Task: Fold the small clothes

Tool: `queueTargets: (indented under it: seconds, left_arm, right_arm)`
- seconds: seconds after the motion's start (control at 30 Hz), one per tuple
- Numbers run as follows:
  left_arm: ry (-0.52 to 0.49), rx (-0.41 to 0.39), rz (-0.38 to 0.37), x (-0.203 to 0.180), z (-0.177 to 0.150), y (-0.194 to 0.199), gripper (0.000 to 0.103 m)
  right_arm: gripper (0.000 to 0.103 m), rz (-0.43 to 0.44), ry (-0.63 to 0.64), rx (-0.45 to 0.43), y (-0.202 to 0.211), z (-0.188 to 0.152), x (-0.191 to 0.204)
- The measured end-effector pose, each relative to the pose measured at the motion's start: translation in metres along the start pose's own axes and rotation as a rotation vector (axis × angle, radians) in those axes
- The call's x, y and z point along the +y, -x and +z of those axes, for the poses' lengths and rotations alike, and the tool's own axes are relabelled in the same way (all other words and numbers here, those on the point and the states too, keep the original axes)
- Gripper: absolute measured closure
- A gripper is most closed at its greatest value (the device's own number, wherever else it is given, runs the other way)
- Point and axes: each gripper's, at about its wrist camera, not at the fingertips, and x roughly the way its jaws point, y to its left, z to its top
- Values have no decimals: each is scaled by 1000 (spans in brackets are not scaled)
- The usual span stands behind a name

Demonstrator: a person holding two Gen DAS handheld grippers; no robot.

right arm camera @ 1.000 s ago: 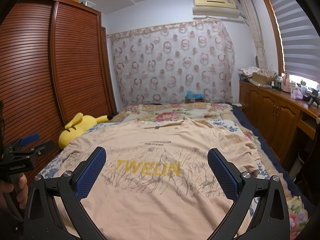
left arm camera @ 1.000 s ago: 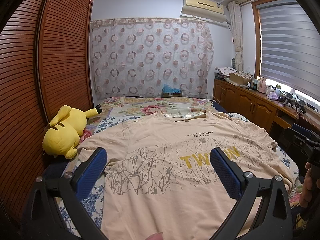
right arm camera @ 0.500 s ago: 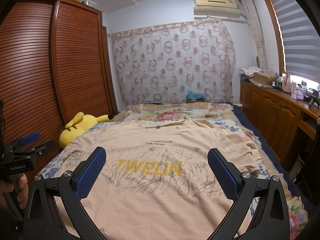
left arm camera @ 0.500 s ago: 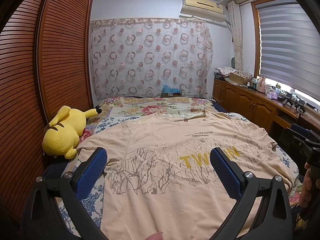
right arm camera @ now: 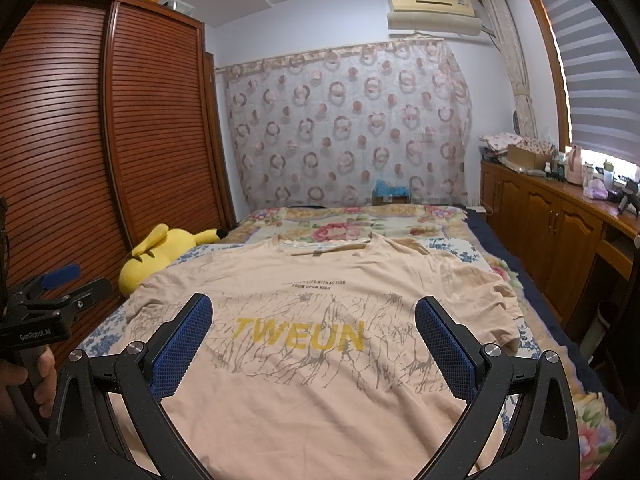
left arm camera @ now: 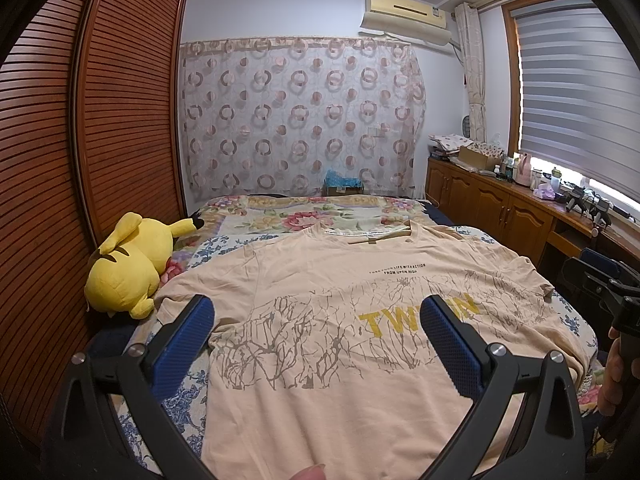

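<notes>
Blue-padded fingers of your left hand-held gripper (left arm camera: 316,320) frame the near foreground, spread wide apart and holding nothing, above the lower left part of the garment. Your right hand-held gripper (right arm camera: 314,320) is likewise spread wide and empty, its pads bracketing the yellow word "TWEUN"; each tool also appears at the edge of the other's view, gripped by your hand. Beneath both lies the beige T-shirt (left arm camera: 320,280), spread face-up and flat on the bed (left arm camera: 184,396), hem towards you and neckline (right arm camera: 320,249) away from you. A grey branch-like print crosses the chest, with two small lines of black text above it. The sleeve on the right (right arm camera: 488,296) is rumpled near the bed's edge; the one on the left lies flat. The floral bedspread (right arm camera: 360,224) shows around the shirt on the left, on the right and beyond the collar. A yellow plush toy (left arm camera: 128,264) rests at the left edge of the bed, just beside the shirt's left shoulder, against the slatted wooden wardrobe (left arm camera: 120,120). Along the right wall runs a wooden counter (right arm camera: 560,216) cluttered with bottles and boxes beneath the window blind (left arm camera: 576,96). At the far end hangs a circle-patterned curtain (right arm camera: 348,128), with an air conditioner (left arm camera: 404,12) mounted above.
</notes>
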Motion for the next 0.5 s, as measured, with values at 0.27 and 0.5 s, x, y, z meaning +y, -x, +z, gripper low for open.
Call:
queueTargets:
  seconds: [0.27,0.5]
  left_arm:
    - [4,11,-2,1,0,0,0]
    - [13,44,43,23,-11,-17,0]
  right_arm:
    - [0,2,0,2,0,-1,0]
    - [0,4,17,37,-21,-11,20]
